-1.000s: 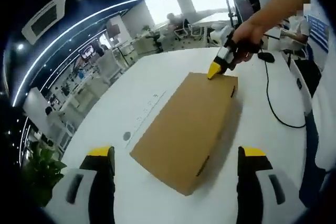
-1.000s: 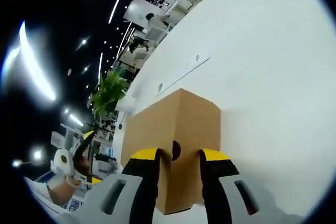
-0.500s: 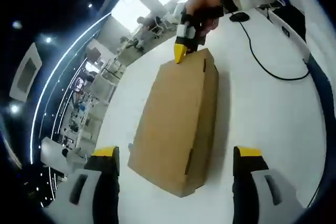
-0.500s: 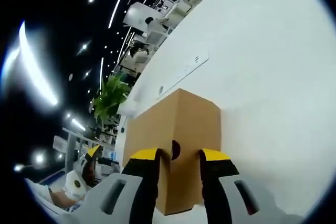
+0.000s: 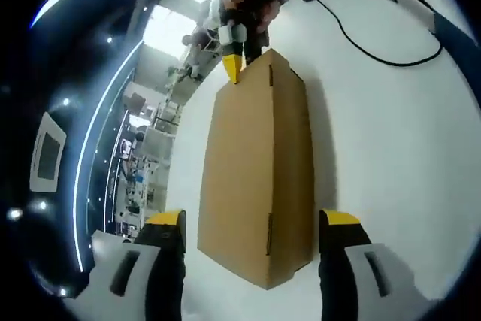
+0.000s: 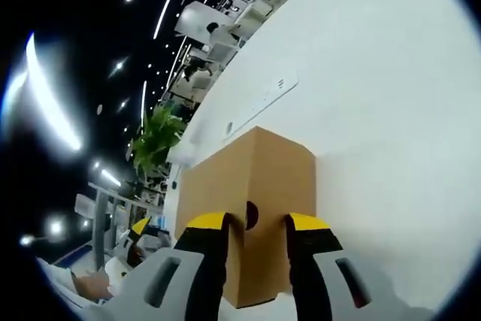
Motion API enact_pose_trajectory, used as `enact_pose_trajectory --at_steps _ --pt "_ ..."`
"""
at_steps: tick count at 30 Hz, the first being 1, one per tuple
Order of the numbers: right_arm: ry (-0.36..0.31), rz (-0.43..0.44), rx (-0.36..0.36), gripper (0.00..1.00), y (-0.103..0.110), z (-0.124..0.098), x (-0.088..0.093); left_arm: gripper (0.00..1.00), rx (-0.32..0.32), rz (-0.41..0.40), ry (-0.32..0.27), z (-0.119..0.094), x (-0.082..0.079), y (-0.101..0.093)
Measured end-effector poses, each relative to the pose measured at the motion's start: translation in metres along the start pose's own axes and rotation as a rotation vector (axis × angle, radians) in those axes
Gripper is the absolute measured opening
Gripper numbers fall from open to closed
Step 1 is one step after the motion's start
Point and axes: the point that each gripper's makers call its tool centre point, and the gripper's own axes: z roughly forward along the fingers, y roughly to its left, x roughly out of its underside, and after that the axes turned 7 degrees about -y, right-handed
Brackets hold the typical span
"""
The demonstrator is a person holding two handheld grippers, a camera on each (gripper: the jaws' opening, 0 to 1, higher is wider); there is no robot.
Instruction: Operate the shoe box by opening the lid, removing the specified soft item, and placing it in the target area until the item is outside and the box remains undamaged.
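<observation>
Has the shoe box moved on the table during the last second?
No. In the right gripper view the shoe box keeps its place against the slot strip in the white table; the left gripper view's shift is camera motion.

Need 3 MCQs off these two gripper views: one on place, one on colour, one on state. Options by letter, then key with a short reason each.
1. Where does the right gripper sit relative to the shoe box?
A. At the box's end, jaws either side of the finger hole
B. High above the lid
C. Away on the bare table

2. What colour are the jaw tips of the left gripper?
A. Red
B. Yellow
C. Blue

3. What state is the box lid in?
A. Removed and laid beside the box
B. Propped half open
C. Closed flat

Key: 1 A, the right gripper view shows its jaws close on either side of the dark hole in the box end. 2 B, yellow tips rise in the left gripper view. 3 C, the brown top lies flat, no gap showing, on the white table.
</observation>
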Motion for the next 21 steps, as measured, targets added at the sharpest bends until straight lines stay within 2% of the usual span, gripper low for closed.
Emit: enact_pose_trajectory --at_steps 3,15,18,21 --pt "-0.005 0.012 -0.002 0.29 -0.001 0.000 0.000 0.62 -0.001 0.057 0.016 0.002 0.004 -0.003" --pt "0.007 0.022 0.013 0.29 -0.005 0.001 -0.002 0.54 -0.017 0.094 0.049 0.013 0.014 -0.015" --pt "0.008 0.026 0.016 0.29 -0.006 0.001 -0.002 0.44 -0.033 0.127 0.060 0.011 0.016 -0.013" --pt "0.009 0.027 0.018 0.29 -0.006 0.001 -0.002 0.45 -0.038 0.125 0.061 0.013 0.017 -0.015"
